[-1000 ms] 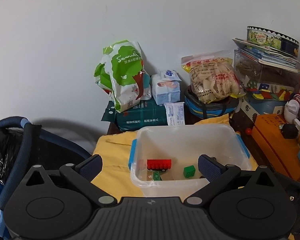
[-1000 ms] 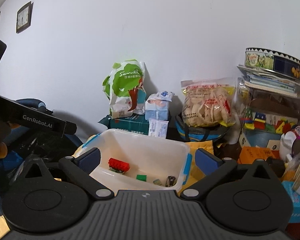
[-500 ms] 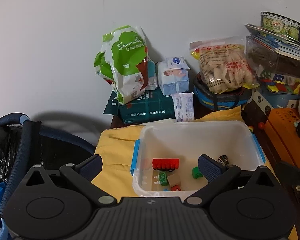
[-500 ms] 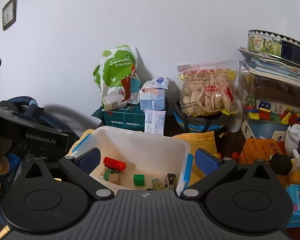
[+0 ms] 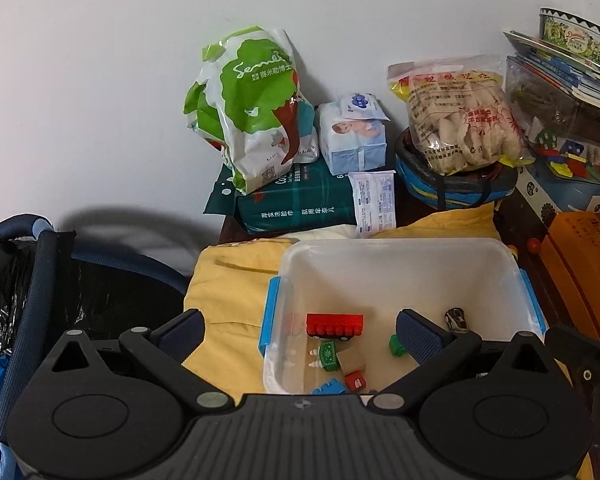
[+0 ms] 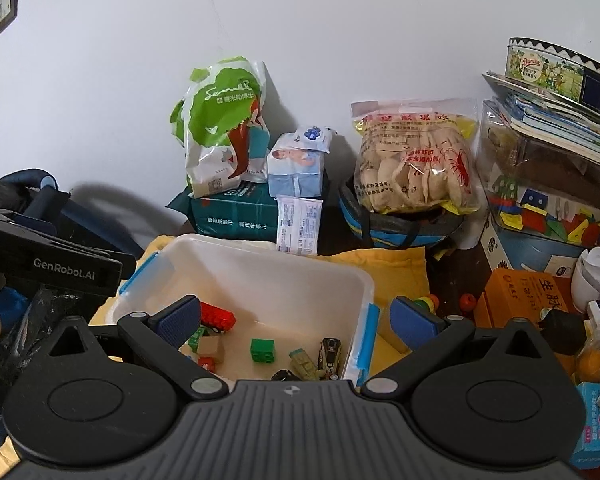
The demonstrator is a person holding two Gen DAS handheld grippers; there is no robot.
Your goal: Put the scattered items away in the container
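A clear plastic container with blue clips stands on a yellow cloth; it also shows in the right wrist view. Inside lie a red brick, a green block, a toy car and several other small toys. My left gripper is open and empty above the container's left front corner. My right gripper is open and empty above its near side. The left gripper's body shows at the left of the right wrist view.
Behind the container are a green-and-white bag, a tissue pack on a dark green pack, and a cracker bag. An orange box, loose beads and stacked boxes stand right. A dark stroller is left.
Both grippers have tilted down and moved closer over the container, so more of its floor and toys shows. Both stay open and empty.
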